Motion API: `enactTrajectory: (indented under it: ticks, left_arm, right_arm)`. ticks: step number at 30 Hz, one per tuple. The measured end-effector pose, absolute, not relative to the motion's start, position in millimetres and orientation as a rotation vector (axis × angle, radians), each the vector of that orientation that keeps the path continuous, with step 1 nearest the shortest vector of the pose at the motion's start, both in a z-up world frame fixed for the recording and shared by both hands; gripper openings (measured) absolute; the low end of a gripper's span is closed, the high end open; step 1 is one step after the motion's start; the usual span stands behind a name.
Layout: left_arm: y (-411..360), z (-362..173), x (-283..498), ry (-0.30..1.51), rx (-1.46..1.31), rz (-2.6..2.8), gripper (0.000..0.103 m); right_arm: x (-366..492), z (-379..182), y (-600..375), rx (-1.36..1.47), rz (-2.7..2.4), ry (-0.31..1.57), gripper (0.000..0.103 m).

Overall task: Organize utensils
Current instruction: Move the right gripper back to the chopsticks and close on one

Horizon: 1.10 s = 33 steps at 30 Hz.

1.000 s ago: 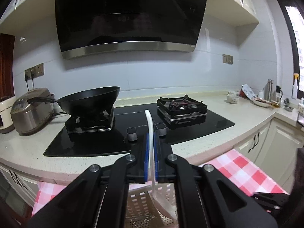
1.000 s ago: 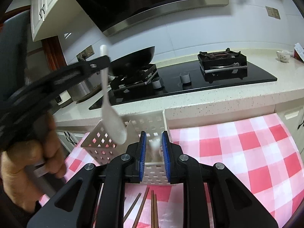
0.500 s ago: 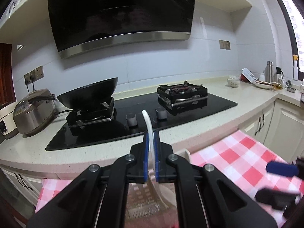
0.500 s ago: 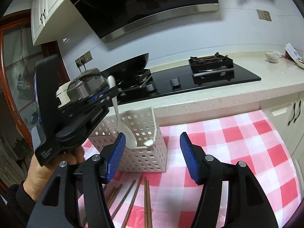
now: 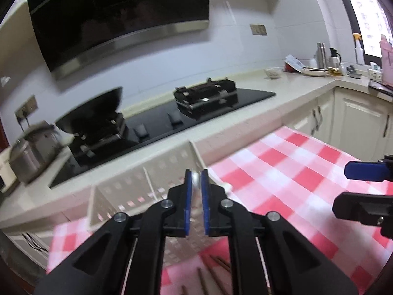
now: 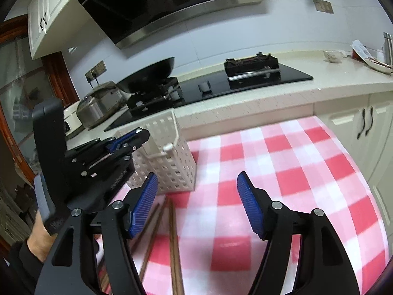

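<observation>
checked cloth (image 6: 282,172) before hob counter (image 6: 270,93); left gripper (image 5: 196,184) pinching white spoon (image 5: 195,186), right gripper (image 6: 196,196) wide.

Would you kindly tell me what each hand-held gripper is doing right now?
Left hand-held gripper: closed on the white spoon over the basket.
Right hand-held gripper: open, holding nothing, jaws just widened.

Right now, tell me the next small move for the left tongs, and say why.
Probably open the left tongs a little wider to let go. Their jaws have just been opening, yet the handle of the white spoon sits between the pads, and it hangs over the white basket, so a full release should drop it in.
</observation>
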<state>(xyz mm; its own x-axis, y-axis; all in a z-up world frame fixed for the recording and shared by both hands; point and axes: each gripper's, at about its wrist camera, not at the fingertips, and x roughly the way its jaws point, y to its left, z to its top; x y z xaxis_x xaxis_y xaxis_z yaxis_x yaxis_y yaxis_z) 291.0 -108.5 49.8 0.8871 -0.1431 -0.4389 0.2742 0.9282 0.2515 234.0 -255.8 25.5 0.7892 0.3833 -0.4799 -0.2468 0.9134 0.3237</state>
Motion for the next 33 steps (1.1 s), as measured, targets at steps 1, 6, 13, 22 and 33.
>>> enactTrajectory:
  ticks: [1,6,13,22,33]
  left_arm:
    - [-107.8,47.6,288.4,0.437,0.31,-0.229,0.01]
    - [-92.3,42.0,263.1,0.466,0.22,-0.262,0.034]
    - [-44.6,41.8,195.8,0.48,0.041,-0.236,0.042]
    - [30.7,-4.1,141.0,0.688,-0.131,-0.118,0.042]
    - [37.3,-41.0,155.1,0.848,-0.105,-0.097,0.028]
  right_arm:
    - [230.5,22.7,-258.6,0.247,0.331,0.574,0.064]
    - [214.8,10.7,-266.4,0.246,0.299,0.597,0.065]
    - [190.5,-12.5,-252.7,0.204,0.319,0.643,0.071]
    - [181.9,-28.7,-221.6,0.077,0.304,0.674,0.074]
    - [203.2,-59.4,-205.8,-0.036,0.278,0.807,0.073]
